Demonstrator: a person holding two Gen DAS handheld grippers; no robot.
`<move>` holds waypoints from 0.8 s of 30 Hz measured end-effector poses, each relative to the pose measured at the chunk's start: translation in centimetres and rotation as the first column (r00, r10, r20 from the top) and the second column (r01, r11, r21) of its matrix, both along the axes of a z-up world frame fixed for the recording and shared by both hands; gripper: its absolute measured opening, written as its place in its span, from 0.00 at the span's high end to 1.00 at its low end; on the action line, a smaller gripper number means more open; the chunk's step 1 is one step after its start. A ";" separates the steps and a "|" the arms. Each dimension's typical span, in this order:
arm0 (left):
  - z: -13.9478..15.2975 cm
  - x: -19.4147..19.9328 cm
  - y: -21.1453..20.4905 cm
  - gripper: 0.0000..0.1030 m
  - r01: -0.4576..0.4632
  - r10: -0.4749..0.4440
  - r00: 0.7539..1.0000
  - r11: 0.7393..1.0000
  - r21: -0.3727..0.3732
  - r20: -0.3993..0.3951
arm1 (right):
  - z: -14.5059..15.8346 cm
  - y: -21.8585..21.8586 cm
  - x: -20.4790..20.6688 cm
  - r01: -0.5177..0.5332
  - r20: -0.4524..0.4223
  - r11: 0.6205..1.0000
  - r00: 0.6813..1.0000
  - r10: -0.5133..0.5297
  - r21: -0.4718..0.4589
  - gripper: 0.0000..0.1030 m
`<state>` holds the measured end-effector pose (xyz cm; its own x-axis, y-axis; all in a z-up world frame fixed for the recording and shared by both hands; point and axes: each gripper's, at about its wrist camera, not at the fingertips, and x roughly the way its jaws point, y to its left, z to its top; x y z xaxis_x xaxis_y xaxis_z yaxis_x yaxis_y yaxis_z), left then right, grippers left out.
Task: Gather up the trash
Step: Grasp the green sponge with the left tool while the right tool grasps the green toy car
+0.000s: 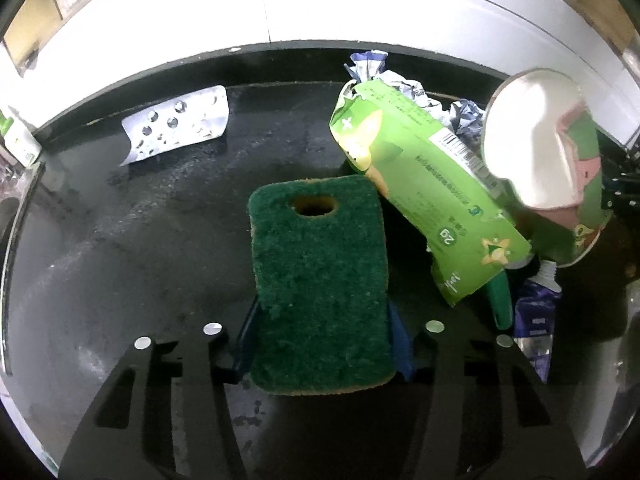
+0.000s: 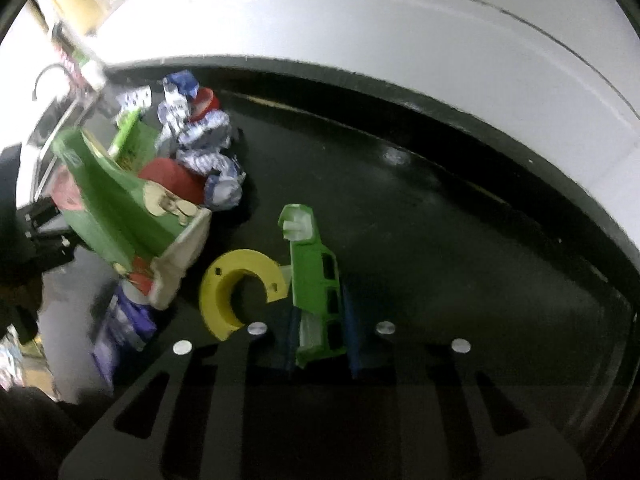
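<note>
Black countertop (image 1: 120, 240): left gripper (image 1: 322, 344) clamped a green sponge (image 1: 320, 280), right gripper (image 2: 320, 332) a green plastic part (image 2: 316, 284) — carry step; next, likely release onto the trash pile (image 2: 200, 152).

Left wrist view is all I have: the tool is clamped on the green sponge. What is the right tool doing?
Observer: The right tool is shut on a green plastic part.
Operator: Anything near it that I can't see?
Observer: A yellow C-shaped ring lies on the black surface, just left of that part.
Operator: Behind my green carton, anything hidden?
Observer: Yes, a red piece sits among the crumpled blue-and-white wrappers; I cannot tell what it is.
</note>
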<state>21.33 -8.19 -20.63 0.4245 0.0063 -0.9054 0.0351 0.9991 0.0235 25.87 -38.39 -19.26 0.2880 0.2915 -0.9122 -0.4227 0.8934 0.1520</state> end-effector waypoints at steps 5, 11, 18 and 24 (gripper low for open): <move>2.3 -1.4 -0.3 0.52 0.019 -0.019 1.000 1.000 -0.003 0.017 | 2.7 -0.1 -2.1 0.066 0.028 0.997 0.997 -0.067 0.033 0.81; 5.7 -4.0 -0.2 0.52 0.012 -0.011 1.000 0.999 -0.032 0.025 | 6.6 0.3 -6.2 0.125 0.083 0.992 0.988 -0.128 0.035 0.81; 9.7 -8.4 0.0 0.52 0.032 -0.029 0.998 0.999 -0.042 0.061 | 10.4 2.3 -11.3 0.150 0.136 0.988 0.979 -0.154 0.036 0.81; 11.0 -11.0 1.5 0.52 0.033 -0.031 0.998 0.999 -0.043 0.064 | 11.8 4.8 -14.3 0.154 0.154 0.987 0.975 -0.159 0.045 0.81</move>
